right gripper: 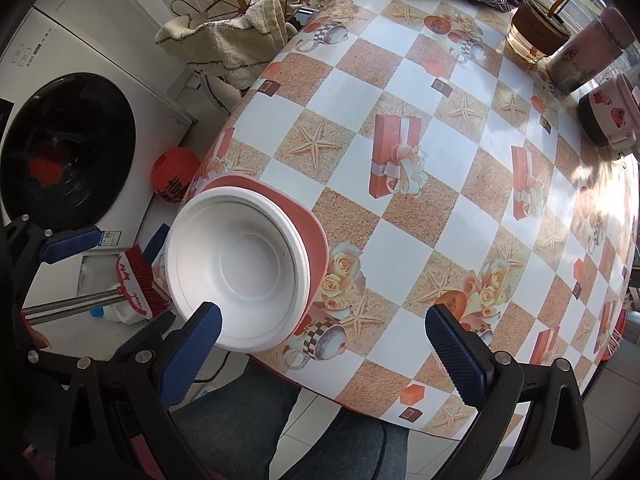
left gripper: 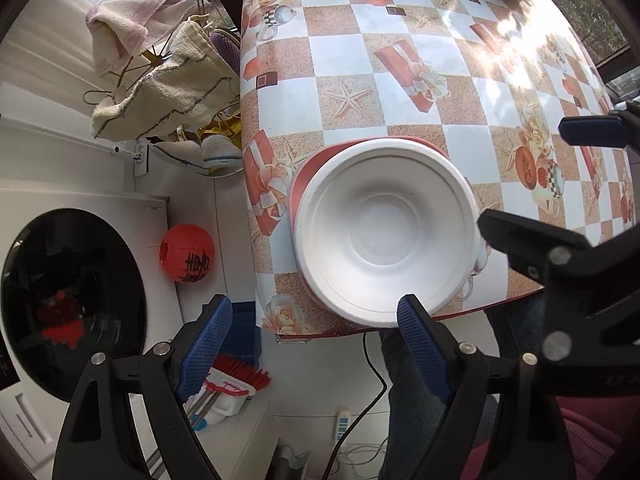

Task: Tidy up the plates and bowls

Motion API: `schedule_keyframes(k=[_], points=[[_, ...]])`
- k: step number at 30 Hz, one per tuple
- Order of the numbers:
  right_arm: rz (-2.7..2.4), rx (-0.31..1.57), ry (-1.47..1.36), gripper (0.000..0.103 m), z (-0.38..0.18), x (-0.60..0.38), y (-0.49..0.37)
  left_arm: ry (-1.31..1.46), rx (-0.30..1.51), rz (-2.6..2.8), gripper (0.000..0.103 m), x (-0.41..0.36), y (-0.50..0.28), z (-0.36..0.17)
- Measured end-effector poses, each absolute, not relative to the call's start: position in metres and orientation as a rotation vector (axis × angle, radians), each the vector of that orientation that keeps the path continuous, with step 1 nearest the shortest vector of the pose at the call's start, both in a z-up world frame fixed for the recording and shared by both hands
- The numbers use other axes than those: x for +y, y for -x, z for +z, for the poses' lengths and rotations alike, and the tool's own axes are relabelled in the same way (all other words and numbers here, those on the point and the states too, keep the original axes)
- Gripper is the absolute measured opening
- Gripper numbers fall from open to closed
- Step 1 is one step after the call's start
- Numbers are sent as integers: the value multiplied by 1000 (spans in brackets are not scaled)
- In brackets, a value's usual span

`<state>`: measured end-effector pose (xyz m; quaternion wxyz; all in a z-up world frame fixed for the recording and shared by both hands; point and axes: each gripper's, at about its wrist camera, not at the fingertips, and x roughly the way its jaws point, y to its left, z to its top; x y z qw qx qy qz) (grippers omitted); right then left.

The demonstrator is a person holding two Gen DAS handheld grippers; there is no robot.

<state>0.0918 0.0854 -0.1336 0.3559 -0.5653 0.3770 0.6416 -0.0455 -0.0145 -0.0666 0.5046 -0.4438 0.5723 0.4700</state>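
A home laundry corner is shown: a white front-loading washing machine [left gripper: 72, 304], towels hung on a wire drying rack [left gripper: 160, 80], and a worktop covered with checked patterned oilcloth [right gripper: 440, 184].

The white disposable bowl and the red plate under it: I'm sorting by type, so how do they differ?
The white disposable bowl is round and deep, with a stepped well; the red plate looks flatter, with rounded corners. The bowl sits on top, fully visible; the plate lies underneath, showing only a strip of its rim. Both rest stacked at the checkered table's near corner, touched by neither gripper.
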Motion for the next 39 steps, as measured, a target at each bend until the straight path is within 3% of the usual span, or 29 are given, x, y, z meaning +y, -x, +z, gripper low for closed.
schedule_keyframes(k=[9,20,39], points=[[1691,863,1406,103,-105,79,-103,1040,1407,1129,87,0,53,-53],[1613,970,1342,103,-113,72,-141,1018,1469,980,87,-8,14,-68],[1627,970,1357,103,-115,61,-137,1011,1484,985,87,-24,7,-68]])
